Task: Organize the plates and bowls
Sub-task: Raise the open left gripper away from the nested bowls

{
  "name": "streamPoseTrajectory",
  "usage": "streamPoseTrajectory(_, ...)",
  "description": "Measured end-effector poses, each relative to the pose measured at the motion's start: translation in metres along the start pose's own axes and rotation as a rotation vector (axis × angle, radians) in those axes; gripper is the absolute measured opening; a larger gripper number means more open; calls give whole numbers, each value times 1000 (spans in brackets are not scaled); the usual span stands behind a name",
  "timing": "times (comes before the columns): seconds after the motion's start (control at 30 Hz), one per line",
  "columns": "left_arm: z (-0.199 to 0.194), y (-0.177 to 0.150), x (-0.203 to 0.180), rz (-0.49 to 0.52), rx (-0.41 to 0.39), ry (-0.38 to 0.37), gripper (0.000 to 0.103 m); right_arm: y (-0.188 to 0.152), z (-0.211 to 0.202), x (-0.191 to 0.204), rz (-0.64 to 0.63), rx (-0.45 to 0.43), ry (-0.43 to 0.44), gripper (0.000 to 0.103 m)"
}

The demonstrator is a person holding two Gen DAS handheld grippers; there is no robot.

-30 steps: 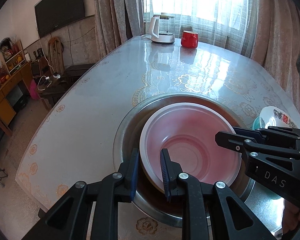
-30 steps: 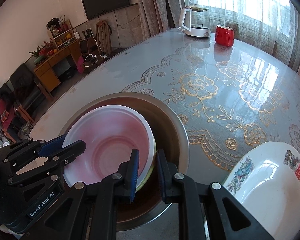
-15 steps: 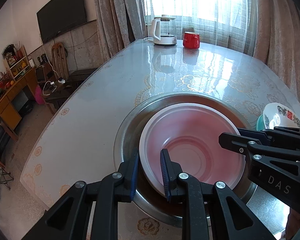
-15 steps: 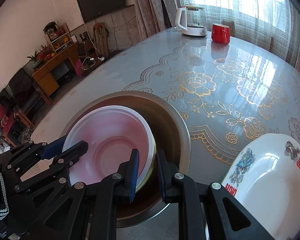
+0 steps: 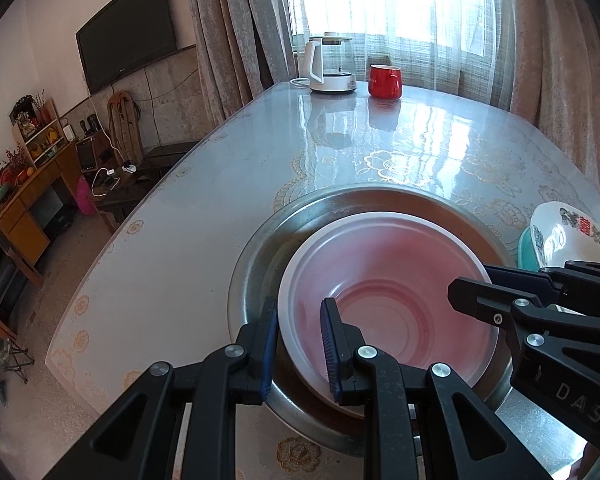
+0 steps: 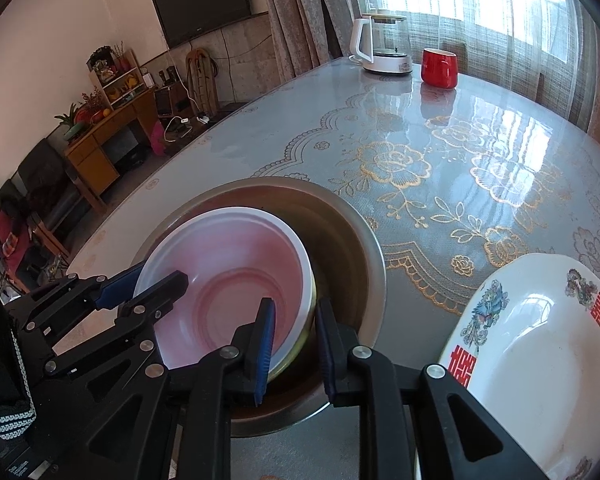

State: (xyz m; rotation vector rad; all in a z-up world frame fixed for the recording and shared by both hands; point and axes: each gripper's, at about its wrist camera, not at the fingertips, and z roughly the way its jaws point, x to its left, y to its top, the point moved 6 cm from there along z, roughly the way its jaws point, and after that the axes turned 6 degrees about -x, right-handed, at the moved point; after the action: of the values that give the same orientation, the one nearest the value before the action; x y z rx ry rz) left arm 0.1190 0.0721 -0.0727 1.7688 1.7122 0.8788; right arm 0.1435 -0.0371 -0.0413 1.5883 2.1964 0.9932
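Note:
A pink bowl (image 5: 388,280) (image 6: 228,264) sits inside a wide steel basin (image 5: 260,248) (image 6: 360,232) on the table. A yellowish rim shows just under the bowl's edge on the right side. My left gripper (image 5: 299,304) (image 6: 162,276) is shut on the bowl's near-left rim, one finger inside and one outside. My right gripper (image 6: 295,304) (image 5: 472,280) straddles the opposite rim. Its jaws are opening slightly, with the rim still held between the pads.
A white plate with red and blue decoration (image 6: 540,340) (image 5: 560,232) lies right of the basin, over something teal (image 5: 526,246). A white kettle (image 5: 332,64) and a red mug (image 5: 385,80) stand at the far end. The table's left edge (image 5: 140,220) drops to the floor.
The right gripper's fingers stand a touch wider around the rim. The bowl, the basin and both grippers have hardly shifted.

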Motion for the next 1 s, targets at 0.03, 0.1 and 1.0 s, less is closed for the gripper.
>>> streamPoseTrajectory(0.03, 0, 0, 0, 2, -1, 2, 21, 0, 0, -1, 2, -3, 1, 21)
streamPoseTrajectory(0.1, 1, 1, -1, 1, -1, -2, 21, 0, 0, -2, -2, -14, 0, 21)
streamPoseTrajectory(1.0, -4, 5, 11, -77, -10, -35, 24, -2, -7, -6, 38, -66, -17, 22)
